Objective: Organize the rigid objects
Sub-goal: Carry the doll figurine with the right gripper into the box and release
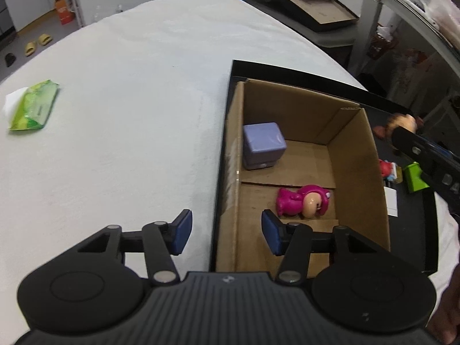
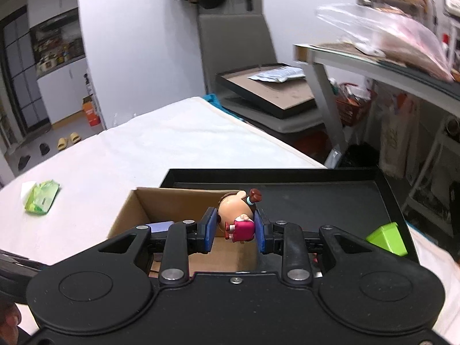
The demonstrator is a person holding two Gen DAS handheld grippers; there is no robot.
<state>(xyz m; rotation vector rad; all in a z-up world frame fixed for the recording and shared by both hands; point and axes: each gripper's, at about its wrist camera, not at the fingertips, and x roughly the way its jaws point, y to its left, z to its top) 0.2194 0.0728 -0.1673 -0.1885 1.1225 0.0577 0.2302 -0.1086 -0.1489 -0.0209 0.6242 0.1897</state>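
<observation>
Above the cardboard box (image 2: 184, 256), the right gripper (image 2: 233, 230) pinches a small doll figure (image 2: 235, 215) by its pink body: light, hard, slick plastic, top-heavy at the head; left gripper (image 1: 227, 234) jaws gape wide, empty

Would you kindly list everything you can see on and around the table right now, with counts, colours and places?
cardboard box: one, brown, open, in the black tray
black tray: one, on the white table
purple cube: one, inside the box, far end
pink figurine: one, lying inside the box
doll figurine: one, tan head, magenta dress, held above the box
green block: one, in the tray
red toy: one, in the tray
green tissue pack: one, on the table
left gripper: black, blue pads, open
right gripper: black, clamping the doll
</observation>
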